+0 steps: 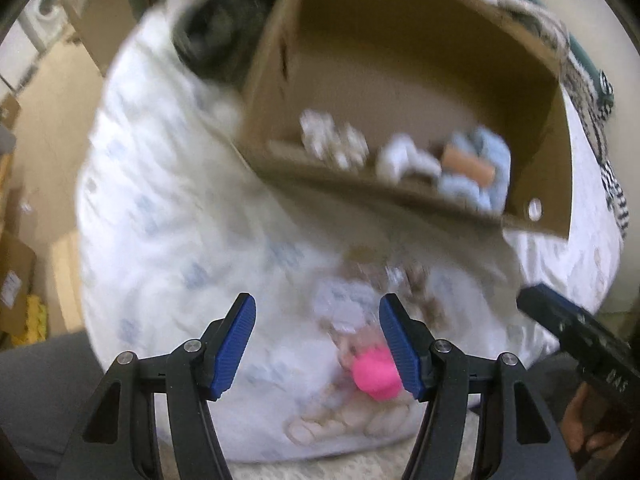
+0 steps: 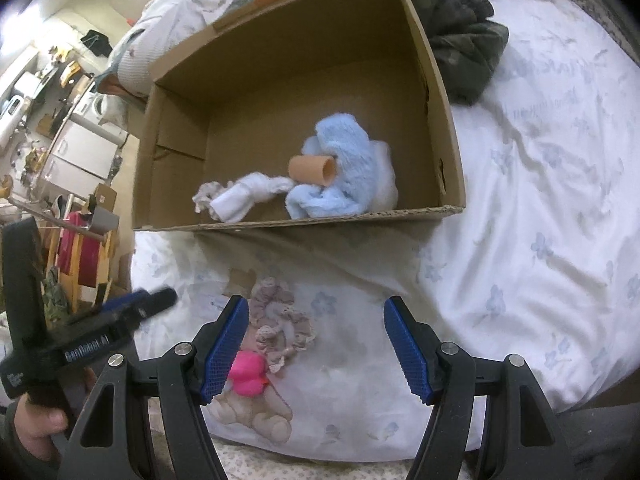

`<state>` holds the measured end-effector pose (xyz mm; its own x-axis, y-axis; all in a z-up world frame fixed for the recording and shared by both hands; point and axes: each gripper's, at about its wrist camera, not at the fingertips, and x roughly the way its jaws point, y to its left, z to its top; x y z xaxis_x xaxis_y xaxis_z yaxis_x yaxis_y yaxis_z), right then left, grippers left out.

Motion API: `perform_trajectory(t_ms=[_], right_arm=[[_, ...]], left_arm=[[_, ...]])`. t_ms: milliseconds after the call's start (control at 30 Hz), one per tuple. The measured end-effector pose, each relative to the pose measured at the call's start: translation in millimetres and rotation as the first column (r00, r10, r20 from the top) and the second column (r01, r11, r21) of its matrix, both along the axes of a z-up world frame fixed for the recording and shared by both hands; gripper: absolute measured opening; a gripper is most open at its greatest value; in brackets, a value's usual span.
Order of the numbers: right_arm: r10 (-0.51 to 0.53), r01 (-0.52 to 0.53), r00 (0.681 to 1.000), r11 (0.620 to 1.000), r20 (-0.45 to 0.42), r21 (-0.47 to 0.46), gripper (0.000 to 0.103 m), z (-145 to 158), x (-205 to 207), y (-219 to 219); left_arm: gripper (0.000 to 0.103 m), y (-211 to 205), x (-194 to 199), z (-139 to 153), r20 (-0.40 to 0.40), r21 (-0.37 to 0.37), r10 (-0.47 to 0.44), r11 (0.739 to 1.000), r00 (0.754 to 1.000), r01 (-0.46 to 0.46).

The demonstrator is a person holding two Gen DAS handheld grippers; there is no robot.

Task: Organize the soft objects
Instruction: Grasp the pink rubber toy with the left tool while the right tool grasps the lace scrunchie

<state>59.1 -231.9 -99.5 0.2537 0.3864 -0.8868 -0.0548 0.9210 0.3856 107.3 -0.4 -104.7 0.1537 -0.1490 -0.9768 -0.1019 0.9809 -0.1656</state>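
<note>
A cardboard box [image 2: 448,184] lies open on a bed; inside are a fluffy light-blue cloth [image 2: 344,176], a tan cardboard tube [image 2: 312,170] and a knotted white cloth [image 2: 244,196]. In front of the box, on the sheet, lie frilly pale scrunchies [image 2: 280,320] and a bright pink soft object [image 2: 246,374]. My right gripper [image 2: 316,348] hovers open over the sheet, with the pink object beside its left pad. My left gripper [image 1: 318,346] is open too; the pink object [image 1: 376,376] sits just inside its right pad, untouched. That view is blurred. The box [image 1: 556,184] shows there as well.
The white flower-print sheet [image 2: 540,220] covers the bed. A dark green garment [image 2: 460,36] lies behind the box on the right. Left of the bed stands a cluttered room with drawers [image 2: 76,148] and a red item [image 2: 76,256]. Cardboard pieces [image 1: 48,92] lie on the floor.
</note>
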Motion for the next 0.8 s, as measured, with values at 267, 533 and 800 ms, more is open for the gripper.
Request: perform_trajectory(t_ms=[267, 533, 800], right_arm=[[-0.026, 0.027, 0.998, 1.0, -0.058, 0.012, 0.074, -13, 5, -2], [-0.011, 0.012, 0.997, 1.0, -0.071, 0.005, 0.074, -18, 8, 6], [0.029, -0.031, 0.993, 0.999, -0.115, -0.018, 0.074, -32, 10, 18]], left_arm=[[0.061, -48, -21, -26, -0.087, -0.002, -0.177, 0.984, 0.98, 0.178], [0.059, -71, -27, -46, -0.136, 0.019, -0.225, 0.973, 0.965, 0.229], [0.041, -68, -33, -39, -0.119, 0.025, -0.237, 0.97, 0.964, 0.242]])
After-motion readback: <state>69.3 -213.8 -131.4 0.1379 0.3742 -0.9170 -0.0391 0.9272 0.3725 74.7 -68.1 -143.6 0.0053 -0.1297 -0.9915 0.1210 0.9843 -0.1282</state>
